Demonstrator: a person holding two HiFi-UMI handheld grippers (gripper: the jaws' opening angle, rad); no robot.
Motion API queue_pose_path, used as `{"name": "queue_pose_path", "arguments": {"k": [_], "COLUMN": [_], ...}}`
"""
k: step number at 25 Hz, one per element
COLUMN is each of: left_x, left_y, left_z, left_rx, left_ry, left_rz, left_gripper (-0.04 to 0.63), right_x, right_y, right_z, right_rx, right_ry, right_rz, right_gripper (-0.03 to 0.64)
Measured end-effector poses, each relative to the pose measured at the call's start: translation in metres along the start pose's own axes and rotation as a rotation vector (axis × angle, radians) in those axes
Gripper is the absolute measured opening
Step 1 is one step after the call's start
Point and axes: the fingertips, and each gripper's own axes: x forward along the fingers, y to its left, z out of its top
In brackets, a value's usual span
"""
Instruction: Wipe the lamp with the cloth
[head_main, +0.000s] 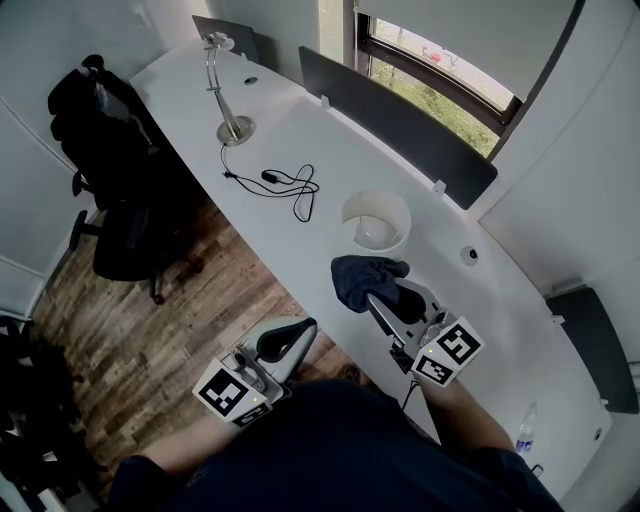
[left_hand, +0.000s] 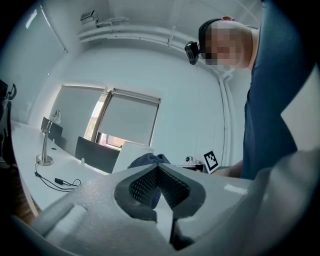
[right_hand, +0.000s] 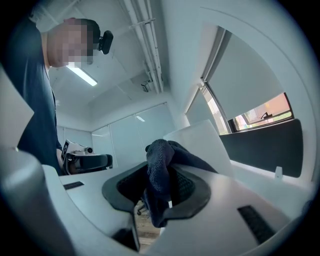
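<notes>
Head view, nearest: one person in a dark top holds two grippers low at the near edge of the white desk (head_main: 300, 130).
Left gripper (head_main: 300, 332): fingers closed together on nothing; held back off the desk, probably spare for now.
Right gripper (head_main: 385, 298): fingers clamped on the one dark blue cloth (head_main: 360, 280), which bunches over the tips, seemingly ready for wiping.
Mid-desk: one round white tub (head_main: 400, 212), then one loose black cable (head_main: 290, 183).
Far end: one silver lamp (head_main: 236, 129), upright on its round base, well apart from the cloth; wiping apparently not yet started.
</notes>
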Motion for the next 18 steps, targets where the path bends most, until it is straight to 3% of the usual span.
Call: {"name": "queue_pose_path", "arguments": {"k": [18], "left_x": [-0.001], "left_y": [-0.007], "left_z": [-0.003], "left_rx": [0.016], "left_ry": [0.01], "left_rz": [0.025], "left_gripper": [0.006], "right_x": [-0.012], "right_y": [-0.03], "right_z": [-0.097], "right_rx": [0.098], "right_ry": [0.16], "right_rz": [-0.047], "right_gripper": [0.117]}}
